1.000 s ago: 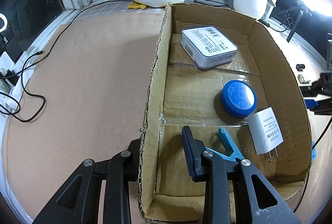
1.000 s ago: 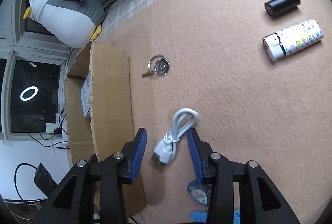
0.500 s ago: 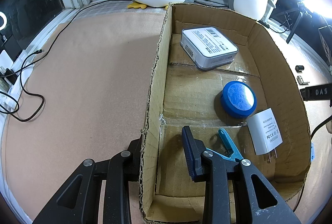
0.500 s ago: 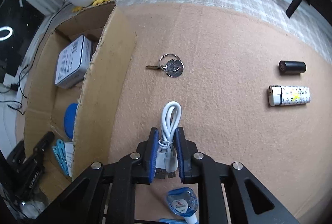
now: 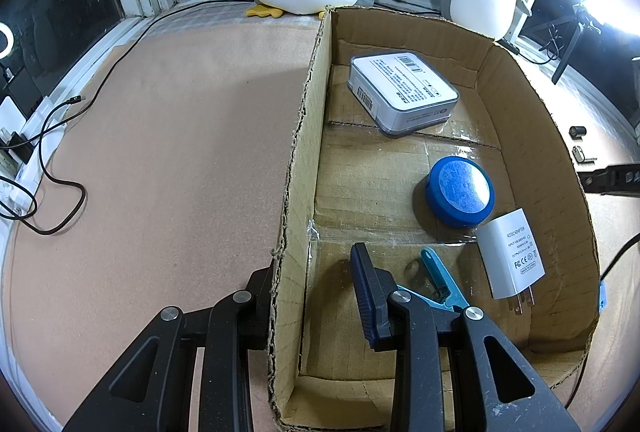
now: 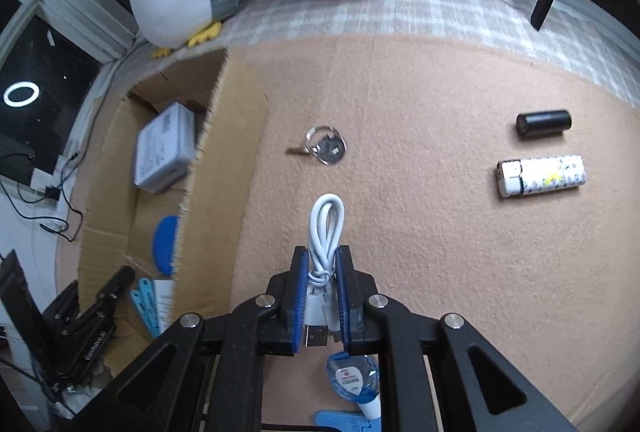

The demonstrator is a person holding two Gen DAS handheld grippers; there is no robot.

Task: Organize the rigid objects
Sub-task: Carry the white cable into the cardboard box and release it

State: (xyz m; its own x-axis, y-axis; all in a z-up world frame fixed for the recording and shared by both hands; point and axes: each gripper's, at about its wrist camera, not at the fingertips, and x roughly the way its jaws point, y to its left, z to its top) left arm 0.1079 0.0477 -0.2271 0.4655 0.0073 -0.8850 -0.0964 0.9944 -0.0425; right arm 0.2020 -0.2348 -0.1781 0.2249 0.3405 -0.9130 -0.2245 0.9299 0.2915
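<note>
1. Step in hand: pick-up of coiled white USB cable point(image 6: 326, 232), done on the felt just right of the cardboard box point(image 5: 532, 120).
2. Right gripper point(image 6: 322, 296): pads clamped on the cable at its bound end, loop projecting far side.
3. Left gripper point(image 5: 316, 296): clamped on the box's left wall point(image 5: 300, 192), one finger outside, one inside.
4. Next: lift clear of right wall, carry left, release onto bare floor beside blue puck point(image 5: 460, 190).
5. Remaining outside: key ring point(image 6: 326, 146), black cylinder point(image 6: 544, 124), lighter point(image 6: 540, 176).
</note>
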